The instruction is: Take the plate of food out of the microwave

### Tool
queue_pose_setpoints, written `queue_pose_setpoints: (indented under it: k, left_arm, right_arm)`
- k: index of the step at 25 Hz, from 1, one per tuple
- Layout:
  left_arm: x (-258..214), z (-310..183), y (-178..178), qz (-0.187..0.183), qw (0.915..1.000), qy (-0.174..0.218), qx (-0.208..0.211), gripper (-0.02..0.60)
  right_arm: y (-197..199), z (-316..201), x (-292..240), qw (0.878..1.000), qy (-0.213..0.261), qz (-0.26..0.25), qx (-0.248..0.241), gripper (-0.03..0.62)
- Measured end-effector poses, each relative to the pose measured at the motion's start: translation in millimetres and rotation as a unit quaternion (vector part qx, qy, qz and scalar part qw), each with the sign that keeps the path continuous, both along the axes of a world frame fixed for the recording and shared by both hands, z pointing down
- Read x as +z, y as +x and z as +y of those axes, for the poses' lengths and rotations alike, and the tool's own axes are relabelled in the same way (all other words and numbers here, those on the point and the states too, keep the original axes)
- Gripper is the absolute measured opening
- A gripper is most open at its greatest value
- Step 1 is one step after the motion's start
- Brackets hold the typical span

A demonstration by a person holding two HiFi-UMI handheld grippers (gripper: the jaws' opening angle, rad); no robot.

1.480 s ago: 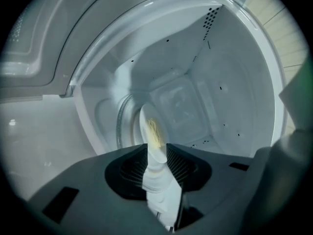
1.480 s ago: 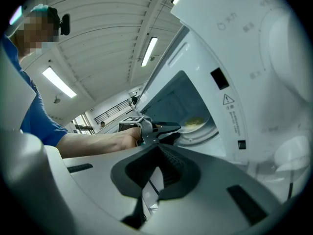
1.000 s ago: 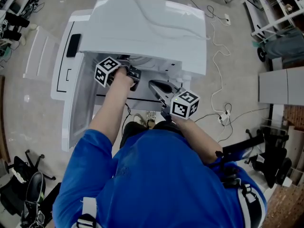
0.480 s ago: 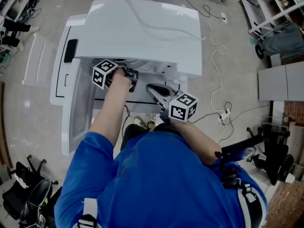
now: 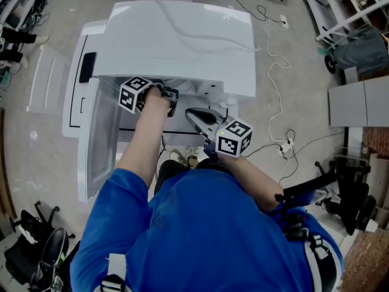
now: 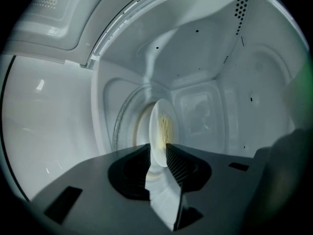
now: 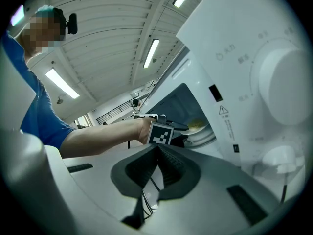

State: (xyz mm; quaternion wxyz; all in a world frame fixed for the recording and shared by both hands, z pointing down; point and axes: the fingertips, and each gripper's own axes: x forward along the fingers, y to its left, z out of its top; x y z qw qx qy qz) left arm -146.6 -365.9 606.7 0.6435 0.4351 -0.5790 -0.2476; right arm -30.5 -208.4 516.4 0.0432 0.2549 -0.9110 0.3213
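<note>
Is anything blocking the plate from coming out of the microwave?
Nothing visible does. The door is swung wide open, and the left gripper is clamped on the rim of the plate inside. The right gripper is outside, by the control panel, off the opening.

The microwave (image 5: 182,35) is finished in smooth, glossy white. Inside the microwave, a shiny, glazed-looking white plate (image 6: 157,129) is seen between the ribbed, matt dark plastic pads (image 6: 176,164) of the left gripper (image 6: 157,150).
</note>
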Motion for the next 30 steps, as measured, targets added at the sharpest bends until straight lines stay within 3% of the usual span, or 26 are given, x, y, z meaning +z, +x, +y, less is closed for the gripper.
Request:
queue_pose_setpoints:
  k: [4, 30]
  left_arm:
    - [4, 2, -1, 0.007, 0.9999, -0.005, -0.008, 0.026]
    - [9, 60, -7, 0.021, 0.9996, 0.016, 0.014, 0.02]
  right_arm:
    - [3, 0, 1, 1.0, -0.001, 0.001, 0.003, -0.003]
    - [-13, 11, 2, 1.0, 0.006, -0.002, -0.014, -0.003]
